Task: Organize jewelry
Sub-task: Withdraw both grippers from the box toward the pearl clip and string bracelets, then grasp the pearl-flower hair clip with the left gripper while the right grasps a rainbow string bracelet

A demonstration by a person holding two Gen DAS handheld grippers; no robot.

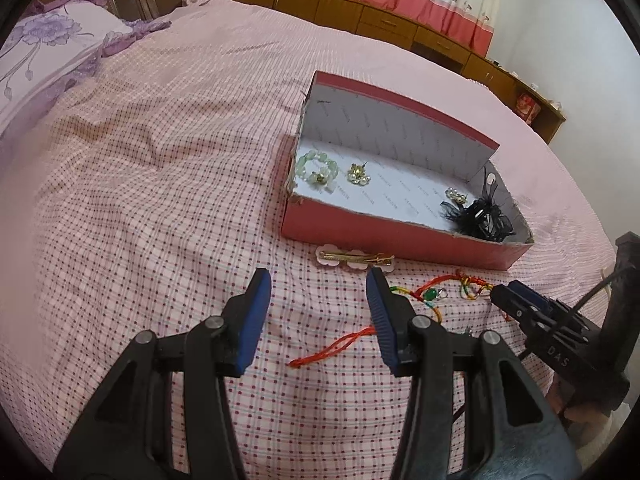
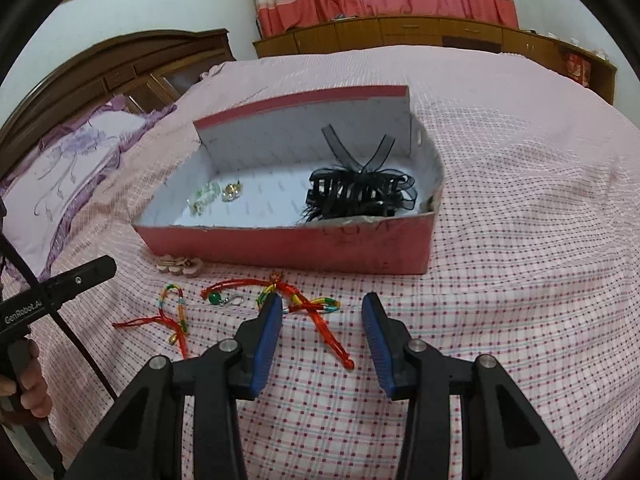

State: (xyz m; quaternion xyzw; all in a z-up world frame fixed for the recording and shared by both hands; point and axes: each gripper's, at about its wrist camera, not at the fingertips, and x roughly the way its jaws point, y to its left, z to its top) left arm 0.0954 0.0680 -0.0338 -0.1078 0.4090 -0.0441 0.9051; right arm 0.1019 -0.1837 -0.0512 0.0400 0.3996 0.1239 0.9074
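**Both grippers hang open over the bed, cords still outside the box**

The red box (image 1: 404, 240) sits open on the pink checked bedspread (image 1: 160, 184), its lid standing up at the far side. Inside the box, at one end, lie a green bead bracelet (image 1: 316, 167) and, just beside it, a gold earring (image 1: 358, 175). At the other end lies a black ribbon hair clip (image 2: 360, 192), with a pearl piece (image 1: 456, 195) touching its edge.

Outside the box, close against its near wall, lies a pink flower hair clip (image 1: 354, 259) with its gold clasp facing up. Nearer than that, in front of the same wall, red and many-coloured cords (image 2: 304, 304) are spread on the bedspread, with a green bead and a small silver clasp (image 2: 224, 299) among them.

The left gripper (image 1: 318, 276) is partly open with nothing between its blue pads; it hangs above the bedspread before the box's near wall. The right gripper (image 2: 322, 300) is also partly open and empty, above the knotted cords.
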